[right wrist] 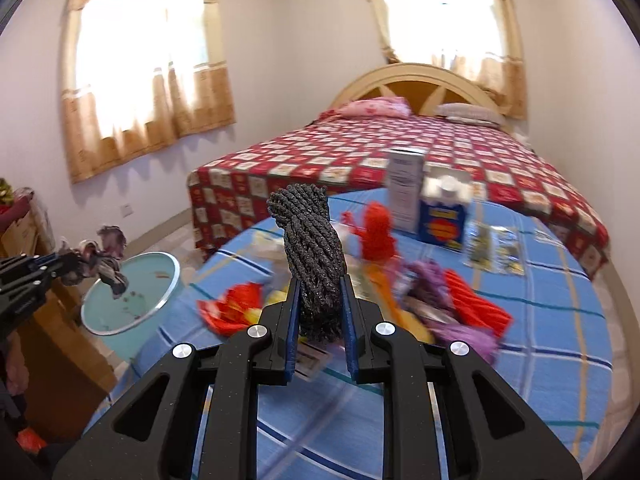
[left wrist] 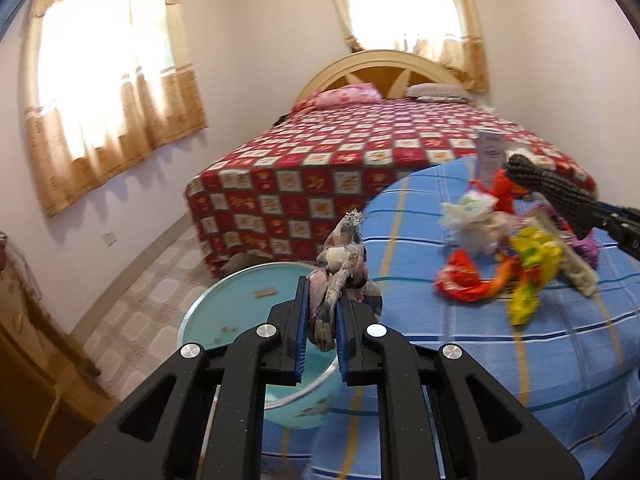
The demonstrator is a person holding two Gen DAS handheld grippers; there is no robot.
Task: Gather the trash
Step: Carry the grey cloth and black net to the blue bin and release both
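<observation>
While we hold both grippers over blue cloth (right wrist: 540, 360), left gripper (left wrist: 322, 320) clamped tight on rag (left wrist: 340, 280), above bin (left wrist: 240, 304) beside table edge. Right gripper (right wrist: 320, 312) pinching grey rope bundle (right wrist: 310, 248), lifted off cloth. We see litter pile (left wrist: 516, 264) further on table, boxes (right wrist: 424, 200) behind it. Bed (left wrist: 360, 160) beyond, curtains (left wrist: 116, 92) at back.
</observation>
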